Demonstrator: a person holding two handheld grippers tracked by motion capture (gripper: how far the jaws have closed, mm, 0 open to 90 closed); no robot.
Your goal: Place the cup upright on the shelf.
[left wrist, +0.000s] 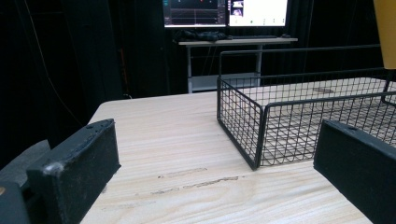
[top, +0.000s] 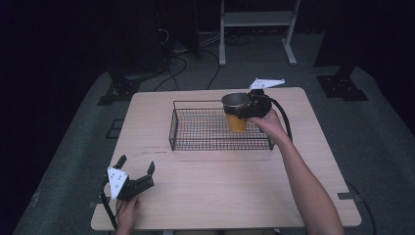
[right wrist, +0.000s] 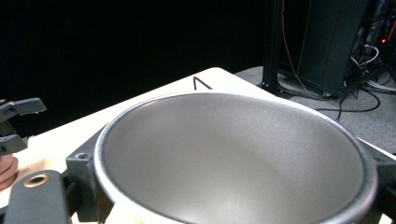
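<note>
High view: the right hand-held gripper (top: 250,105) clamped the yellow cup (top: 236,111) upright above the wire basket (top: 195,142); the left hand-held gripper (top: 137,171) rested wide open, well apart. Left gripper view: the basket lay ahead-right. Right gripper view: the cup's rim sat between its jaws.

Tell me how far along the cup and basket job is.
Done: the right claw is shut on the yellow cup and has it lifted. In hand: the cup hangs over the right end of the wire basket, seemingly clear of its floor. Left: probably lowering it in and letting go. The left claw sits open near the table's front-left, idle.
</note>
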